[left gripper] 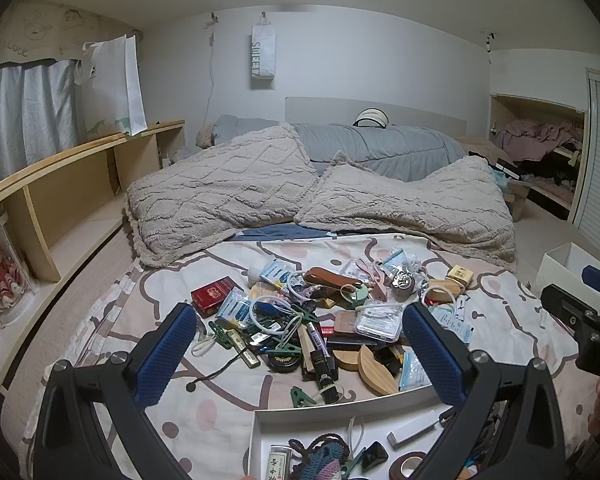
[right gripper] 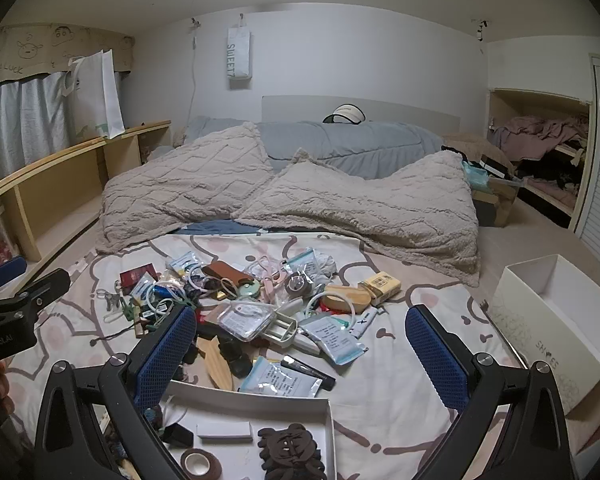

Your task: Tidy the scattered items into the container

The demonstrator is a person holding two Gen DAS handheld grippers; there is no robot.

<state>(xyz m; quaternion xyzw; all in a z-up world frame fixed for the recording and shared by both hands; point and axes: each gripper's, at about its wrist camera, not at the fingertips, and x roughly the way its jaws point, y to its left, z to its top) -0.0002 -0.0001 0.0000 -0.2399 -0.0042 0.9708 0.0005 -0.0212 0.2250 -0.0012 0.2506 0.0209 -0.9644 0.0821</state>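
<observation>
Both tongs, left (left gripper: 300, 350) & right (right gripper: 300, 354), wide open, empty, above clutter pile (left gripper: 320, 320); white tray (left gripper: 256, 432) nr front

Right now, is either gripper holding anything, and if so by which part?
Nothing is held. The left gripper and right gripper both stand wide open, with nothing pinched between their blue pads, above the pile of scattered items on the bed.

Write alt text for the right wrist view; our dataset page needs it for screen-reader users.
An open right gripper, holding nothing, hovers over a pile of small clutter on a patterned bedsheet. A white tray below already holds a tape roll, and an empty white box sits at right.
</observation>
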